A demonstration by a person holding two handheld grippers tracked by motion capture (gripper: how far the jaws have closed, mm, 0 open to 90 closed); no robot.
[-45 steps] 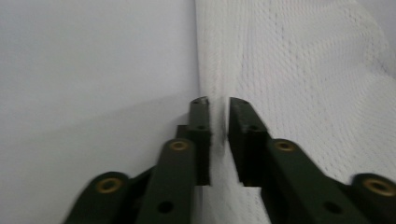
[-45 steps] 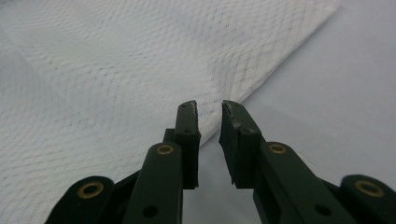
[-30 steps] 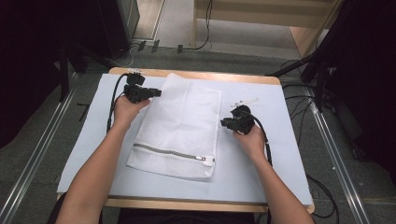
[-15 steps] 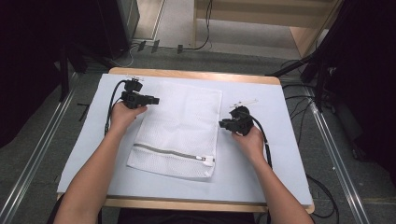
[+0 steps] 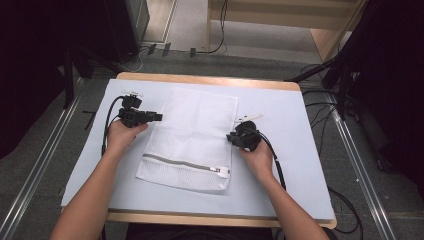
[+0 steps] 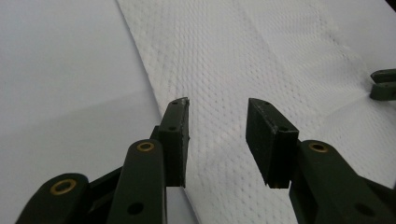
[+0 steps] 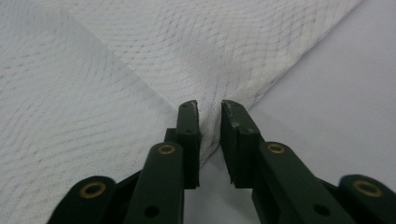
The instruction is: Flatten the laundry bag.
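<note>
From the high view, a white rectangular mesh laundry bag with a grey zipper near its close end lies flat on the pale blue-white sheet covering the wooden table. The bag is between the two tongs. The left gripper is held by the left hand just at the bag's left edge, with its tips pointing toward the cloth. The right gripper is held by the right hand at the bag's right edge, touching or almost touching it. A small white strip-shaped object lies on the sheet just behind the right gripper; what it is I cannot tell.

In the left gripper view, the left gripper has its black jaws wide apart, with nothing between them. The white mesh bag lies under and ahead of the jaws, and its edge runs just beside the left jaw. The tips of the other gripper are seen far across the bag.

In the right gripper view, the right gripper has its jaws narrow, with only a small gap. The edge of the mesh bag rises as a small fold into this gap, but whether the jaws really pinch it I cannot tell.
</note>
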